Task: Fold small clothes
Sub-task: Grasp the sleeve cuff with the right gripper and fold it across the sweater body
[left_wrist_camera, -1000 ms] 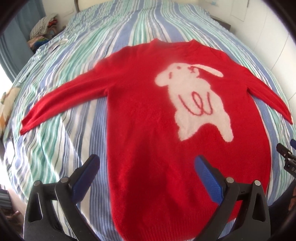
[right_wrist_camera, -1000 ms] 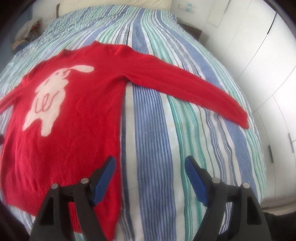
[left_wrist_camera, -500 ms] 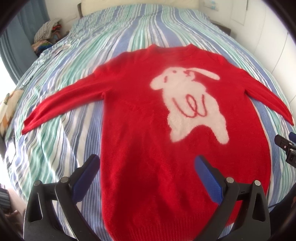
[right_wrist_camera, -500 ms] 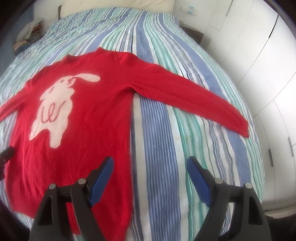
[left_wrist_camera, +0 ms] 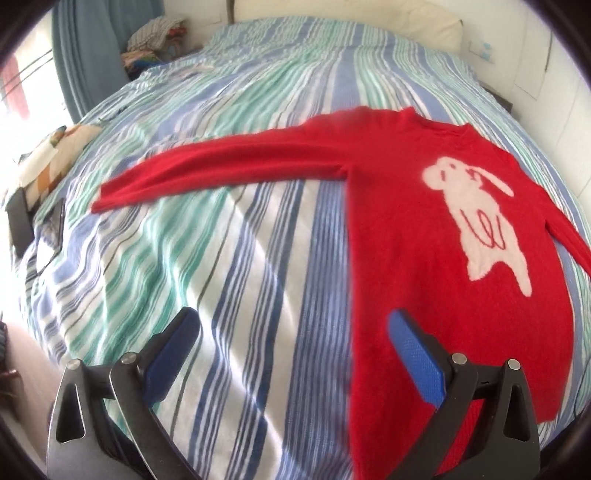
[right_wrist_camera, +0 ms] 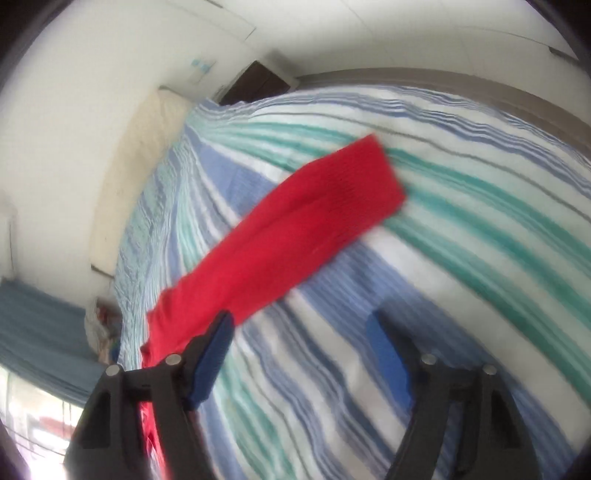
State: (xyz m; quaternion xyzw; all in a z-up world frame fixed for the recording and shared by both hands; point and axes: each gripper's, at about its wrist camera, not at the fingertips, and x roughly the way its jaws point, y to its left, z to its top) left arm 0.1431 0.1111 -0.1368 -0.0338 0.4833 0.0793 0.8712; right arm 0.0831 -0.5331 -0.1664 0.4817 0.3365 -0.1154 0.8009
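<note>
A red sweater (left_wrist_camera: 424,229) with a white animal on its front lies flat on the striped bed cover (left_wrist_camera: 229,280). Its left sleeve (left_wrist_camera: 221,166) stretches out across the stripes. My left gripper (left_wrist_camera: 291,332) hangs open above the cover, its right pad over the sweater's side edge, with nothing between the pads. In the blurred right wrist view the right sleeve (right_wrist_camera: 295,236) runs diagonally to its cuff. My right gripper (right_wrist_camera: 299,336) hovers near that sleeve; its jaws are closing, with only bed cover between them.
A cream headboard cushion (left_wrist_camera: 369,22) lines the far end of the bed. Dark flat items (left_wrist_camera: 22,225) and a patterned cloth (left_wrist_camera: 48,155) lie at the bed's left edge. A pile of clothes (left_wrist_camera: 155,37) sits by the blue curtain (left_wrist_camera: 85,66). White wardrobe doors (right_wrist_camera: 406,33) stand to the right.
My left gripper has shifted left, so the sweater's body now sits to its right. My right gripper has rolled sharply and swung over to the right sleeve, its jaws narrower than before.
</note>
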